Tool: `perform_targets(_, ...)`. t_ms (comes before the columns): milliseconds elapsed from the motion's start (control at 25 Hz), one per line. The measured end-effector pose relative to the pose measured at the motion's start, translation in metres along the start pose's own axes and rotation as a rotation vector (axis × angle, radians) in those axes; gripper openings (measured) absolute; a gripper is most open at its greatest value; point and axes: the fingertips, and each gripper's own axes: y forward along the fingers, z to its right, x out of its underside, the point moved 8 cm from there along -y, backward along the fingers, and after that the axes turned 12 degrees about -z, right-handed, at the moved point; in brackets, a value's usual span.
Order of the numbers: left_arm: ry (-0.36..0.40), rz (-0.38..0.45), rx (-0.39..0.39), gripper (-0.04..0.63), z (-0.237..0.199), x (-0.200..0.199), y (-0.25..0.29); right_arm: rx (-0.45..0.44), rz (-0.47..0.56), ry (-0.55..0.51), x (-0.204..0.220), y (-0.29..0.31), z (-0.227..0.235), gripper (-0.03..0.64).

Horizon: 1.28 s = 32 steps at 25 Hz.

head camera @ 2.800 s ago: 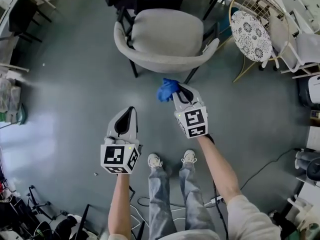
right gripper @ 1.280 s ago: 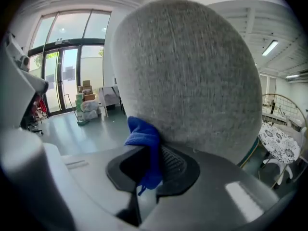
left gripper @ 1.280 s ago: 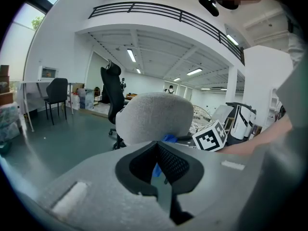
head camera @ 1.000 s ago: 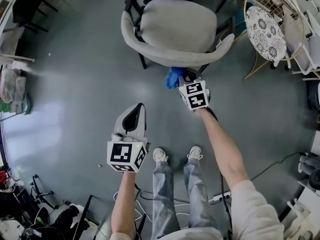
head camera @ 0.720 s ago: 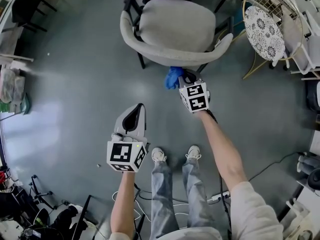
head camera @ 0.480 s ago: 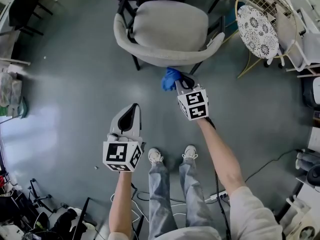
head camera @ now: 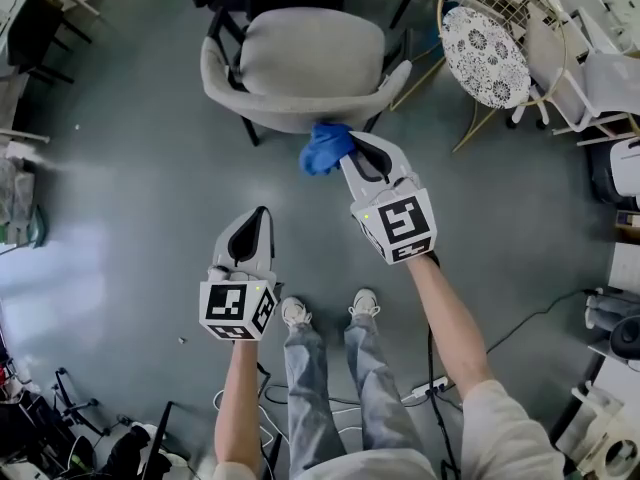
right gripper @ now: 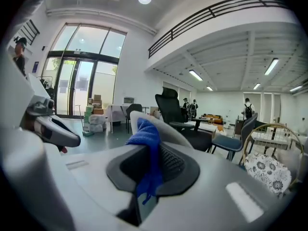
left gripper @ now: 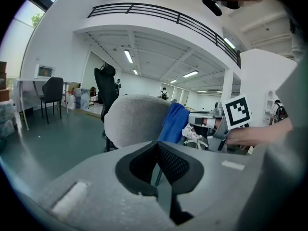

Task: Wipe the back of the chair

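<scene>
Nearest in the head view are the person's 2 shoes (head camera: 322, 309) on the grey floor (head camera: 130, 218). Just ahead of them the left claw (head camera: 262, 214) hangs low, well apart from the chair (head camera: 300, 58). In the left gripper view its jaws are pressed together with nothing between them (left gripper: 156, 144).

Further out and to the right, the right claw (head camera: 345, 145) is clenched on a blue cloth (head camera: 323, 147). The right gripper view shows the cloth (right gripper: 147, 134) bunched above the claw's tips (right gripper: 147, 150) and trailing down between the jaws. How much of it sits deeper in the claw is hidden.

The cloth lies at the outer face of the grey chair back (head camera: 285, 118), toward its right end. From the left gripper view it overlaps the right edge of the chair back (left gripper: 137, 119) and looks to touch it, though the contact itself is hard to make out. In the right gripper view the cloth covers most of the chair back (right gripper: 166, 130).

Beyond the chair, a wire seat with a patterned cushion (head camera: 483, 43) stands to the right.
</scene>
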Motion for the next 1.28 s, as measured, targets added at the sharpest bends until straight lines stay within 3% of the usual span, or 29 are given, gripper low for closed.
perform_targets(200, 0.008, 0.006, -0.013, 0.006, 0.008, -0.006, -0.005, -0.012, 0.024, -0.046, -0.023, -0.002, 0.013, 0.037)
perform_targets(520, 0.005, 0.007, -0.042, 0.005, 0.003, -0.007, -0.008, -0.031, -0.02, -0.026, -0.007, 0.021, 0.025, 0.037)
perform_targets(840, -0.008, -0.008, -0.06, 0.006, -0.005, -0.005, 0.002, -0.055, -0.116, -0.016, 0.033, 0.052, 0.03, 0.037)
perform_targets(1280, -0.018, -0.026, -0.075, 0.006, -0.015, -0.006, 0.018, -0.074, -0.292, 0.08, 0.112, 0.106, 0.037, 0.037)
